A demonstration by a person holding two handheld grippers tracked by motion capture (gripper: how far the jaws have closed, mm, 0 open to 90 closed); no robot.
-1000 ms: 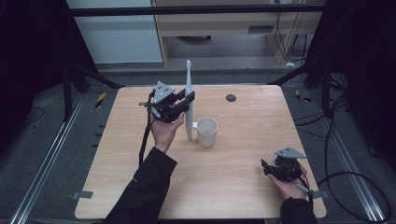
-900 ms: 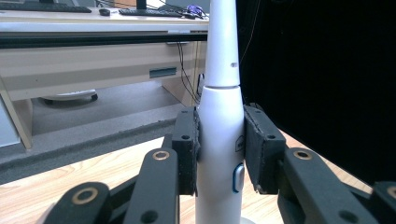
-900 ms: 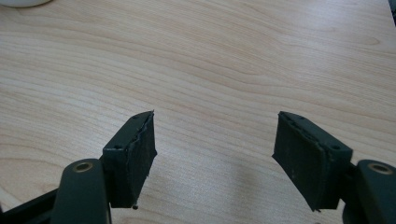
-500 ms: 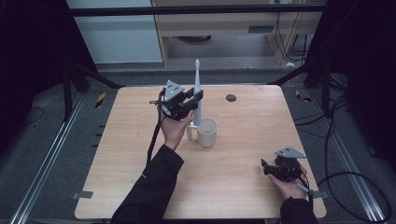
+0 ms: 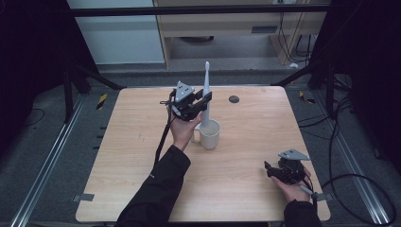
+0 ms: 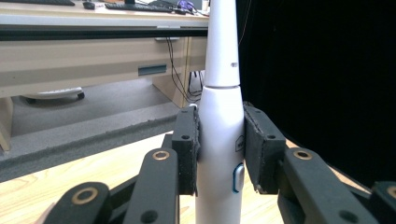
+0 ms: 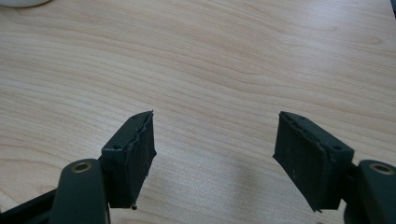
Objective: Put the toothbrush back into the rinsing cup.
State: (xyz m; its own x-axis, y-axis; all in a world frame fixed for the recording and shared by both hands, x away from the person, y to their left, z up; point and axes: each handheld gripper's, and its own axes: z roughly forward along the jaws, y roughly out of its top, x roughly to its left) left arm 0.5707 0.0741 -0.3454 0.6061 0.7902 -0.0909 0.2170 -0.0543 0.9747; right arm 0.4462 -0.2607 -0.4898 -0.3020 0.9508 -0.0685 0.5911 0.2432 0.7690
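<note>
Holding the white electric toothbrush [image 5: 206, 90] upright, the left gripper [image 5: 197, 105] now stands directly over the white ceramic mug [image 5: 209, 134], whereas a second ago it carried the brush a little to the left of the mug and half a second ago it was only partway across. In the left gripper view the two black pads [image 6: 187, 149] press on either side of the toothbrush's thick handle [image 6: 219, 140], just above its grey-blue button, so the jaws are clamped on it and the brush head rises out of the top of that view. From the high view the lower end of the handle appears to sit at or just inside the mug's rim, though how deep it reaches cannot be told. That shift suggests the work in hand is standing the toothbrush in the mug, and that the sideways carry is done; what seems left is to lower the brush until it rests inside and then release it. The right gripper [image 5: 283, 171] has kept its place near the right front corner of the light wooden tabletop [image 5: 246, 194], well apart from the mug; its own view shows both pads [image 7: 130, 154] spread wide with nothing but bare wood between them.
</note>
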